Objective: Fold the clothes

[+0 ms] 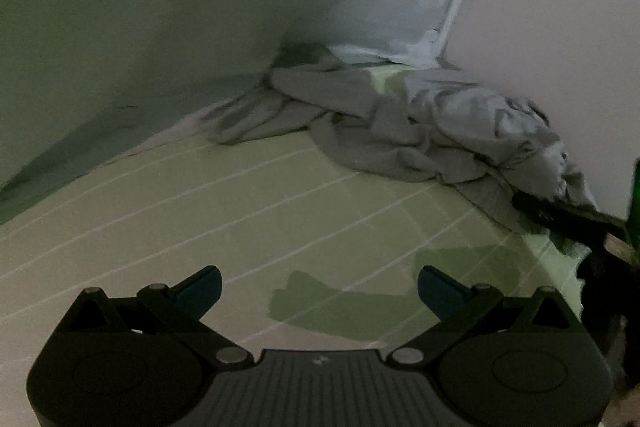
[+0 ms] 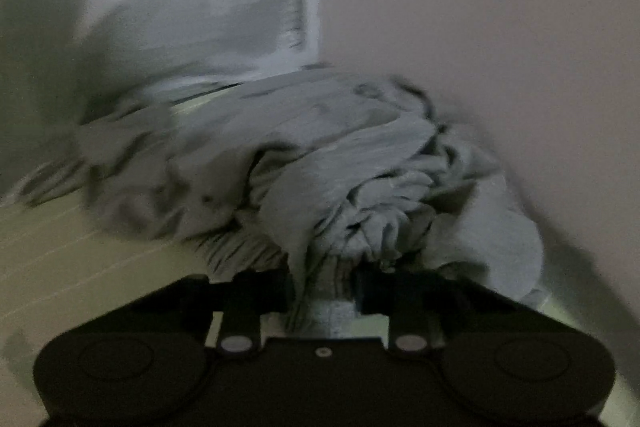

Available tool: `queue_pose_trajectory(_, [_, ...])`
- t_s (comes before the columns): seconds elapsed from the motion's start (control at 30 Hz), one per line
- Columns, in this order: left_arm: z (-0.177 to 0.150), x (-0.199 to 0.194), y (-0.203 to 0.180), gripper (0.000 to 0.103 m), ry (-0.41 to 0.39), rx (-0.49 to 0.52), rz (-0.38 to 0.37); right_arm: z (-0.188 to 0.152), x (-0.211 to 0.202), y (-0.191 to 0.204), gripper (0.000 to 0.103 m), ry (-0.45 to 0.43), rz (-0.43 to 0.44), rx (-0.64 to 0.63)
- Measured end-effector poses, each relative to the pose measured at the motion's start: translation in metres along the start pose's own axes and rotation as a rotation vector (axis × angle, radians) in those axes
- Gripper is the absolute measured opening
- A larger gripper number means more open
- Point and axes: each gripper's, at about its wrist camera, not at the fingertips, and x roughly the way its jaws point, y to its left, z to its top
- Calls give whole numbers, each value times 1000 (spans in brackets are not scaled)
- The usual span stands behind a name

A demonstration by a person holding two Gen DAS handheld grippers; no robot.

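A crumpled grey garment (image 1: 420,131) lies on the pale green striped bed sheet (image 1: 200,211) near the corner of the walls. My left gripper (image 1: 320,287) is open and empty, low over the sheet, well short of the garment. In the right wrist view the same grey garment (image 2: 320,171) fills the middle. My right gripper (image 2: 324,291) is shut on a bunched fold of it, with cloth hanging between the jaws. The right gripper also shows in the left wrist view (image 1: 560,215) as a dark shape at the garment's right end.
A white pillow with a carrot print (image 2: 208,7) leans in the corner behind the garment. A pale wall (image 2: 500,47) runs along the right, another wall (image 1: 140,27) along the left. The bed's edge (image 1: 572,267) is at the right.
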Motion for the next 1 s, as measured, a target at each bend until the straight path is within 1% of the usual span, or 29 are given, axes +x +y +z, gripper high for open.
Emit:
queue_pose_trajectory(0.07, [-5,-12,4,103,-3,-9,22,-12,-16,16,25,23,53,-31])
queue_pose_trajectory(0.17, [-19,-48,20,103,-24,-49,60,-34,-41,46,25,64,138,-75])
queue_pose_trajectory(0.27, [-39,-82,39,103,-35,-97,109,-61,-68,82,24,112,236,-127])
queue_pose_trajectory(0.37, [-62,-112,59,103,-39,-144,146,-93,-103,123,24,158,347,-209])
queue_pose_trajectory(0.47, [-87,-140,81,103,-40,-190,171,-121,-137,153,24,218,457,-233])
queue_pose_trajectory(0.6, [-112,-161,106,103,-30,-225,200,-154,-176,191,26,285,576,-279])
queue_pose_trajectory(0.7, [-131,-175,124,103,-21,-247,221,-164,-194,206,29,328,629,-293])
queue_pose_trajectory(0.77, [-143,-185,136,103,-15,-261,235,-161,-200,206,32,342,643,-284])
queue_pose_trajectory(0.87, [-156,-196,151,103,-11,-281,252,-149,-208,198,37,339,638,-254])
queue_pose_trajectory(0.9, [-158,-199,155,103,-13,-287,256,-144,-211,196,46,338,637,-244])
queue_pose_trajectory(0.93, [-161,-202,159,103,-14,-292,260,-141,-213,193,50,320,626,-238])
queue_pose_trajectory(0.97, [-163,-205,163,103,-15,-298,263,-138,-215,190,52,301,615,-232])
queue_pose_trajectory(1.0, [-165,-206,166,103,-15,-304,266,-134,-218,187,57,282,604,-226])
